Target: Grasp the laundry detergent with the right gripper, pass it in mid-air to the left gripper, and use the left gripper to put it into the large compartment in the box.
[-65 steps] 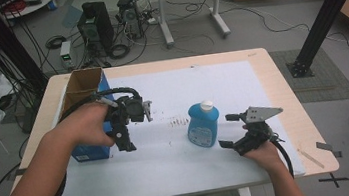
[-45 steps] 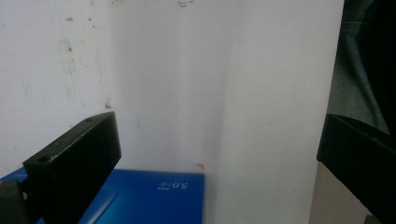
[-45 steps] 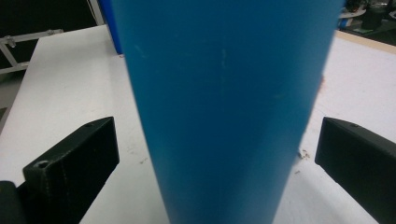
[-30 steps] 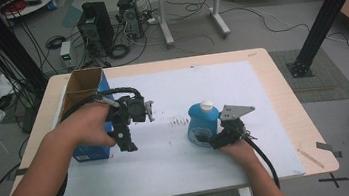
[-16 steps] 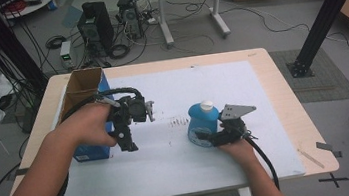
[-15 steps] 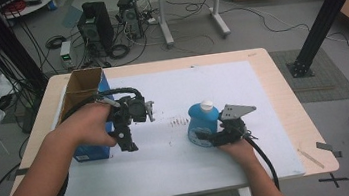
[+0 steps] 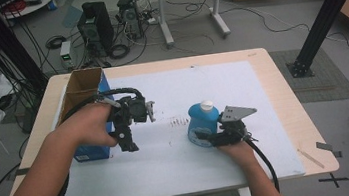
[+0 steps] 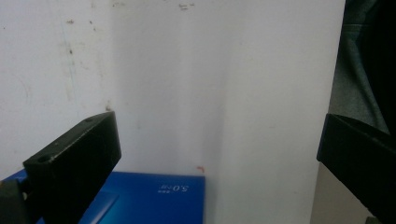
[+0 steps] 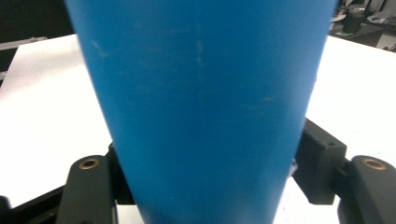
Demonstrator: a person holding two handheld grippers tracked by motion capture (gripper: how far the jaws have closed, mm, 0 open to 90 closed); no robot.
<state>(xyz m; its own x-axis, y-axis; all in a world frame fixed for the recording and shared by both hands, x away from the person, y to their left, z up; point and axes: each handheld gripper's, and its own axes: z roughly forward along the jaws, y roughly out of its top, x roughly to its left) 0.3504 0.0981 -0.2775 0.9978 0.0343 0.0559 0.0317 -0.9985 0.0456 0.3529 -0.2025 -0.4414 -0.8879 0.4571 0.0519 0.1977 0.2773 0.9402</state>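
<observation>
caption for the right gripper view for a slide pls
Right hand-held gripper closed on the blue bottle, above the white mat.

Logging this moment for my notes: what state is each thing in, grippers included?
Blue bottle: upright on the white mat, white cap on, held between the right jaws.
Right gripper: shut on the bottle.
Left gripper: open, empty, pointing down beside the box.
Blue cardboard box: top flaps open.

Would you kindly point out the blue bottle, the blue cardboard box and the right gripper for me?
blue bottle (image 7: 199, 125), high view, on its body below the white cap.
blue cardboard box (image 7: 82, 85), high view, on its open brown inside.
right gripper (image 7: 208, 138), high view, between its jaws at the bottle's base.
</observation>
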